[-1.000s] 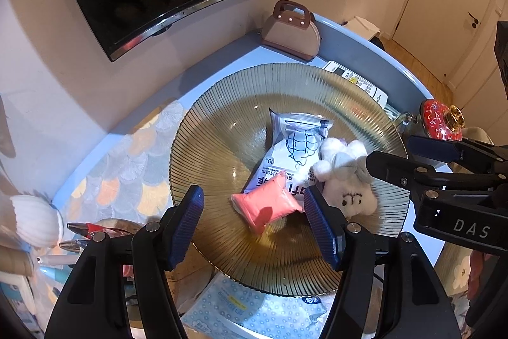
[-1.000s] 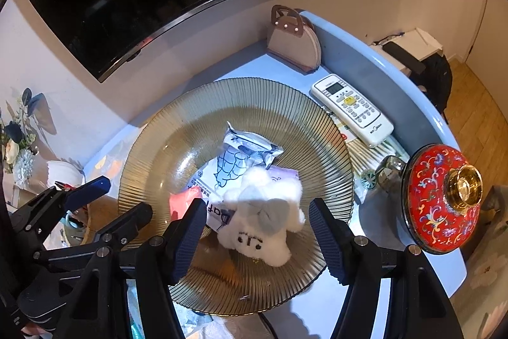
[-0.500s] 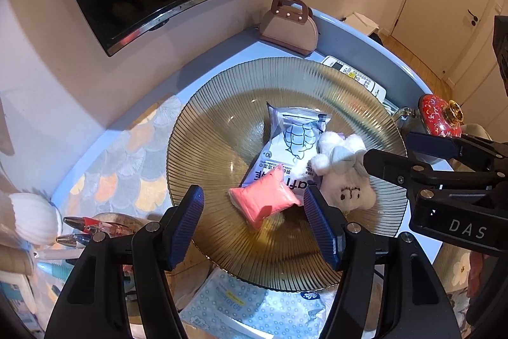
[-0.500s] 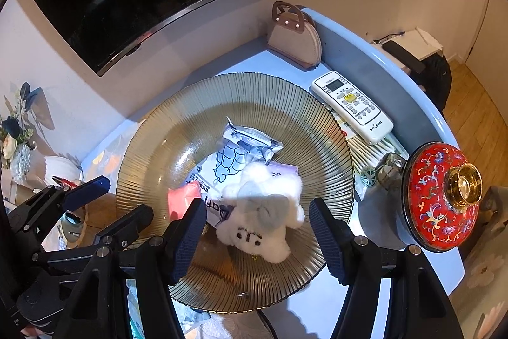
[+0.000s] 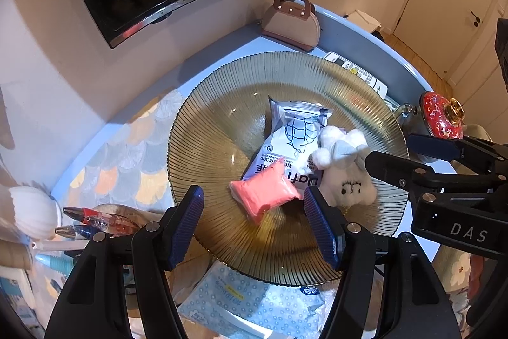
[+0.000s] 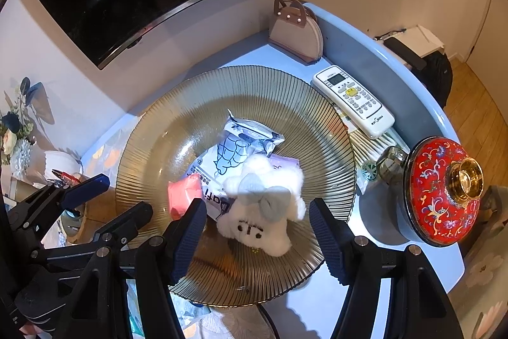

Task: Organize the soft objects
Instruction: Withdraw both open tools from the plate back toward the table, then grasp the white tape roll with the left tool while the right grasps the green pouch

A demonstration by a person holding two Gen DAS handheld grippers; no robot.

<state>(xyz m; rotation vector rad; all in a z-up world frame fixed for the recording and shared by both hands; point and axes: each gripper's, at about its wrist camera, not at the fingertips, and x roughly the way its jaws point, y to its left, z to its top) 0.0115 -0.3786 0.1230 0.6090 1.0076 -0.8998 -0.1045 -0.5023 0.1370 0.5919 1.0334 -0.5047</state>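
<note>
A ribbed amber glass plate (image 5: 206,129) (image 6: 152,148) holds a pink soft packet (image 5: 265,194) (image 6: 182,194), a white wipes pack (image 5: 292,135) (image 6: 235,148) and a white plush toy (image 5: 346,177) (image 6: 263,205). My left gripper (image 5: 258,227) is open and empty, above the plate's near side with the pink packet between its fingers in view. My right gripper (image 6: 257,239) is open and empty, just above the plush toy. Each gripper also shows in the other's view, the right (image 5: 412,154) and the left (image 6: 117,196).
A small brown handbag (image 5: 290,21) (image 6: 295,35) stands behind the plate. A white remote (image 6: 352,100) lies at the right, and a red patterned lidded pot (image 6: 444,189) beside it. Pens (image 5: 92,223) and a blue tissue pack (image 5: 254,301) lie at the near left.
Both grippers have risen and drawn back slightly from the plate; the objects look a little smaller and lower. Nothing on the plate moved.
</note>
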